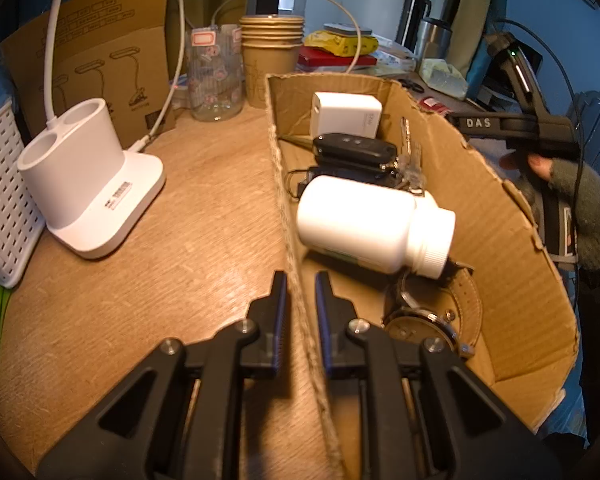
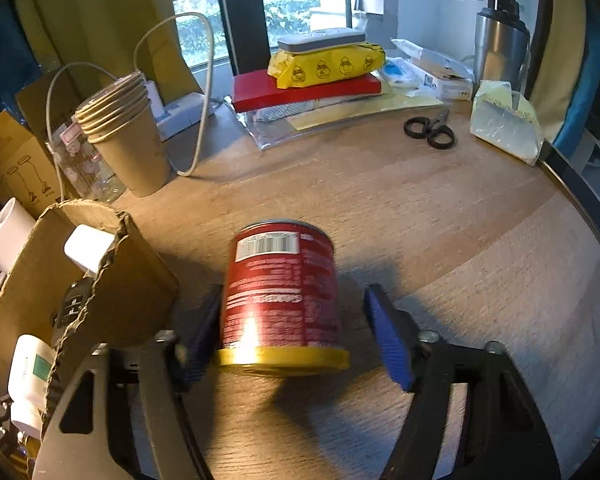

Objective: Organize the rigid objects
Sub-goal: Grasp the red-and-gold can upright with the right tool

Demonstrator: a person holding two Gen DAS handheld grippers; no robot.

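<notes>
Though glossy, cylindrical red can [image 2: 282, 296]

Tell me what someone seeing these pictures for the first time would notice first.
The red cylindrical can with a yellow rim stands out, lying on the wooden table between the open right gripper. Next, the torn brown cardboard box, holding a white plastic bottle on its side; the left gripper straddles the box's near wall.
</notes>
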